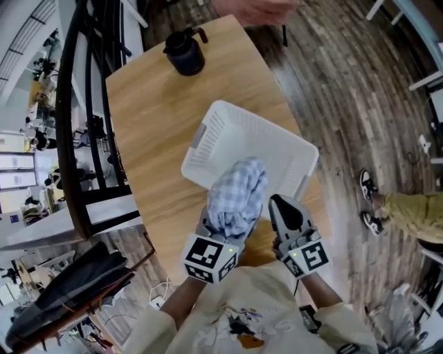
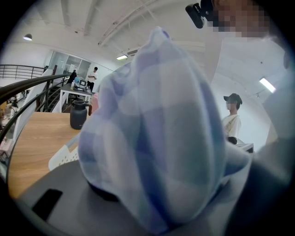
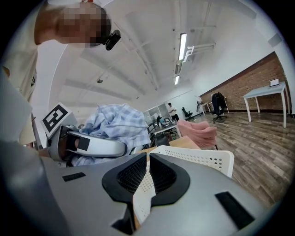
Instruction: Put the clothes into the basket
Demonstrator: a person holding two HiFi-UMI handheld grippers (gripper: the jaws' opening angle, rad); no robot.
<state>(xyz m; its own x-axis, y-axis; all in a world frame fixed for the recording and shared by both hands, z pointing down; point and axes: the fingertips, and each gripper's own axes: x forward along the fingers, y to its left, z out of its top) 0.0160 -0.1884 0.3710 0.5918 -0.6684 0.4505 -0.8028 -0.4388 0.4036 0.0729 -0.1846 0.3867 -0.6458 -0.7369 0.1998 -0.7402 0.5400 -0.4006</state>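
Note:
A blue-and-white checked cloth (image 1: 239, 193) is bunched up in my left gripper (image 1: 220, 228), whose jaws are shut on it. The bundle hangs over the near edge of the white perforated basket (image 1: 263, 138), which stands on the wooden table (image 1: 152, 124). In the left gripper view the cloth (image 2: 156, 138) fills the picture and hides the fingertips; a corner of the basket (image 2: 62, 156) shows at the left. My right gripper (image 1: 279, 204) is just right of the cloth at the basket's near rim. Its pads (image 3: 166, 173) meet at the tips, holding nothing, and the basket wall (image 3: 203, 156) lies just beyond them.
A black jug (image 1: 185, 52) stands at the table's far end. A black railing (image 1: 76, 138) runs along the table's left side. A hand (image 1: 256, 10) shows past the far end, and someone's feet (image 1: 370, 200) are on the floor at the right. A pink chair (image 3: 198, 131) is behind the basket.

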